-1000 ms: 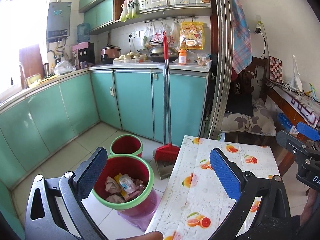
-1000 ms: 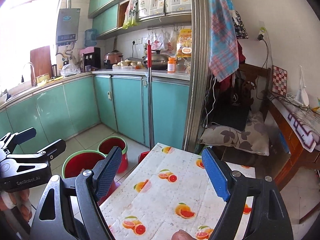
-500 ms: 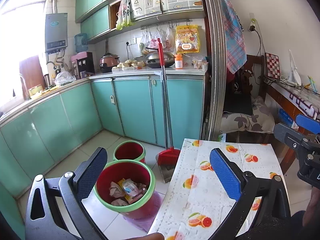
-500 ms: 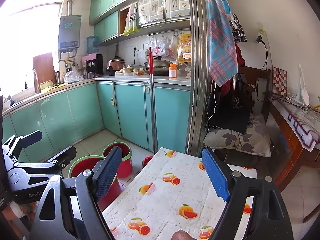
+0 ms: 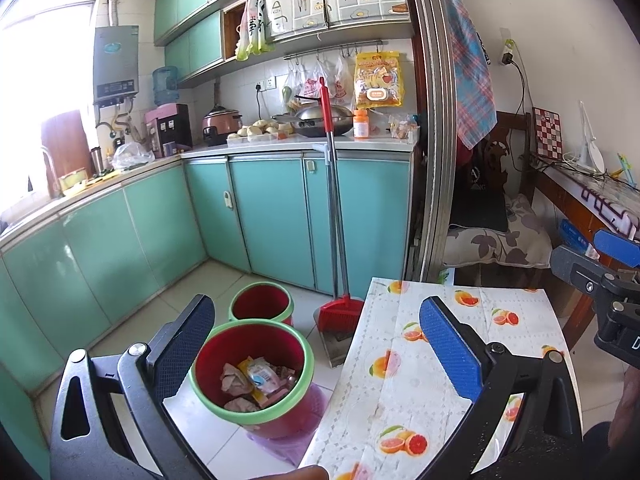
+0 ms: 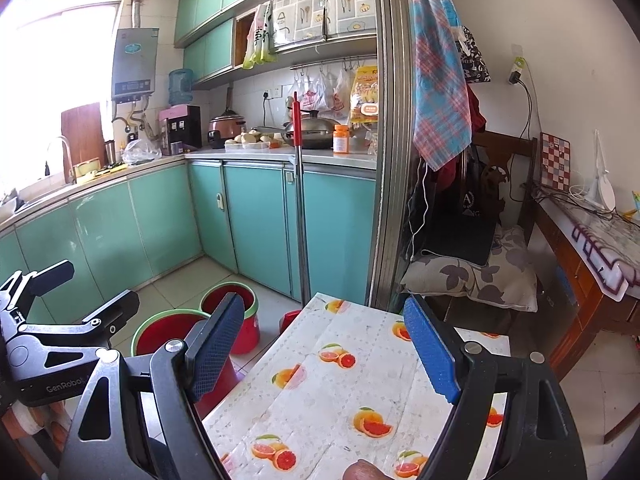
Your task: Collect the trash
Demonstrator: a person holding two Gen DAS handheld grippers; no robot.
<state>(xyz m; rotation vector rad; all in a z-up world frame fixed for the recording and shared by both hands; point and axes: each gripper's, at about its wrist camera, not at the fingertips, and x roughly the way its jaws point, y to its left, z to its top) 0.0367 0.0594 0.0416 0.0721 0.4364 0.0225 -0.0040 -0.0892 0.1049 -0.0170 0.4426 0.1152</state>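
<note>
Beside the table (image 5: 400, 360), on the floor, a red bin (image 5: 256, 376) holds wrappers (image 5: 260, 378) and crumpled paper. The left gripper (image 5: 316, 340) hangs above it, spread wide and empty; the right gripper (image 6: 324, 344) gapes wide over the tablecloth.

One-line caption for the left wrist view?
Open left gripper above a green-rimmed red bin of wrappers, beside the fruit-print table.

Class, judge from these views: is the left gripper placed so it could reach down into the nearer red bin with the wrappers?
Probably yes. The left gripper is open and empty, above the nearer bin, whose mouth is uncovered; the table stands to the side.
</note>
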